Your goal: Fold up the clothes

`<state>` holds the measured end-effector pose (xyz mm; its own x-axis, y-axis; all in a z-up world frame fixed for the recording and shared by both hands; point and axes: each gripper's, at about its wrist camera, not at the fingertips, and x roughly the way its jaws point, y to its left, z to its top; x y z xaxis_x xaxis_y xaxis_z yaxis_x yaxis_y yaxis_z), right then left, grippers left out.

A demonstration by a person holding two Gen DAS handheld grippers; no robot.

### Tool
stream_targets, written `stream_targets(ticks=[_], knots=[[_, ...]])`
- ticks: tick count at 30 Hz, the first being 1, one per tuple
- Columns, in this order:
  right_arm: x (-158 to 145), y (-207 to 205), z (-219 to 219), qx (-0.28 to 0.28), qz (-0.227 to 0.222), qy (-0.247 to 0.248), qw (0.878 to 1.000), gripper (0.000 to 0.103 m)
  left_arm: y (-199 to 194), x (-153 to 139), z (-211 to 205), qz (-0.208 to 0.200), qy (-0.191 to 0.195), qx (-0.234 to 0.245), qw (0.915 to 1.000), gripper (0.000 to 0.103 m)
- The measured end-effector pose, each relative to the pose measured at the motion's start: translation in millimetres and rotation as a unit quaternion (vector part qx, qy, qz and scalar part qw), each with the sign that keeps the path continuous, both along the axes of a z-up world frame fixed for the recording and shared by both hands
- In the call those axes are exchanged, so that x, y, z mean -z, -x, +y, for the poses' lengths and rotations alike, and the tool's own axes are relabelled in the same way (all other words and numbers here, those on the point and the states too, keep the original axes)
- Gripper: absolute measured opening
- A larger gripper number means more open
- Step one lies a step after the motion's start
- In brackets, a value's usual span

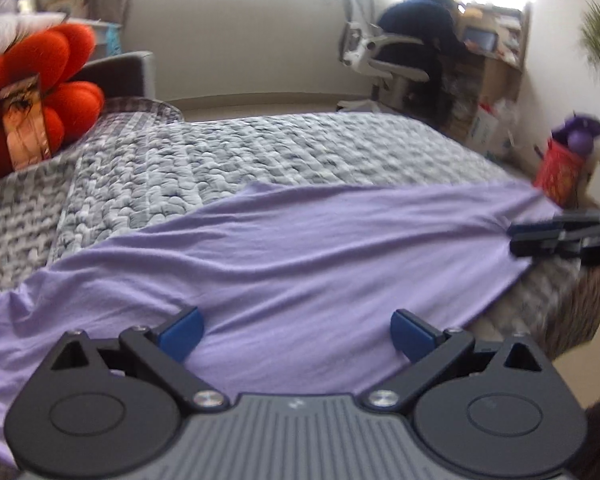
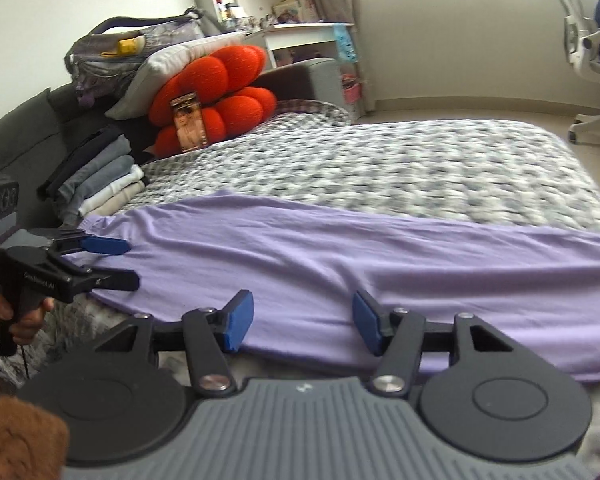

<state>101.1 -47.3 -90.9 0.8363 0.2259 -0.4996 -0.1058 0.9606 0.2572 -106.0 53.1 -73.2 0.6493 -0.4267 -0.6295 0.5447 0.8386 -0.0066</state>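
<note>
My left gripper [image 1: 296,334] has its blue pads [image 1: 182,336] spread wide apart, nothing between them, poised over the lilac shirt [image 1: 300,256]. From the right wrist camera I see that same gripper [image 2: 118,264] side-on at the left edge, held by a hand [image 2: 24,316], its two fingers reaching over the shirt's [image 2: 340,272] near left corner with a clear gap between them. My right gripper [image 2: 302,326] is also parted, blue pads [image 2: 240,320] well apart, hovering at the shirt's near edge, where the cloth meets the front of the bed [image 2: 400,160]. In the left view the right gripper [image 1: 516,236] comes in from the right edge at the shirt's far end; it is blurred there, so I judge its opening from its own camera only. The shirt lies spread across the near side of the bed, stretched left to right and lightly wrinkled, on a grey-and-white knobbly cover [image 1: 260,152]. Further out — against the sofa back — a stack of folded clothes [image 2: 100,176] sits at the bed's left, just beyond the shirt, with an orange cushion [image 2: 216,92] behind it. A white chair [image 1: 384,60] stands past the bed, by the window wall.
</note>
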Motion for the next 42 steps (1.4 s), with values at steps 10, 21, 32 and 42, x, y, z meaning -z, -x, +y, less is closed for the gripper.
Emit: stream_targets(ticks=[10,21,32,42], knots=[[-4.9,58.4,-59.6,0.124,0.007,-0.06,0.99,0.059,10.4,-15.2,-27.1,-0.019,0.012,0.07,0.9973,0.087],[-1.4,102.7,-125.3,0.268,0.005,-0.168,0.949,0.05,25.0,-15.3,-105.6,-0.015,0.004,0.226,0.9741,0.048],[58.8,119.5,-197.3,0.348,0.001,-0.407,0.844,0.051,39.0,-7.8,-183.7,-0.027,-0.037,0.292,0.9553,0.028],[78.8,120.3,-218.7,0.371,-0.04,-0.485,0.791,0.015,36.4,-9.1,-205.0,-0.04,-0.033,0.265,0.9629,0.002]])
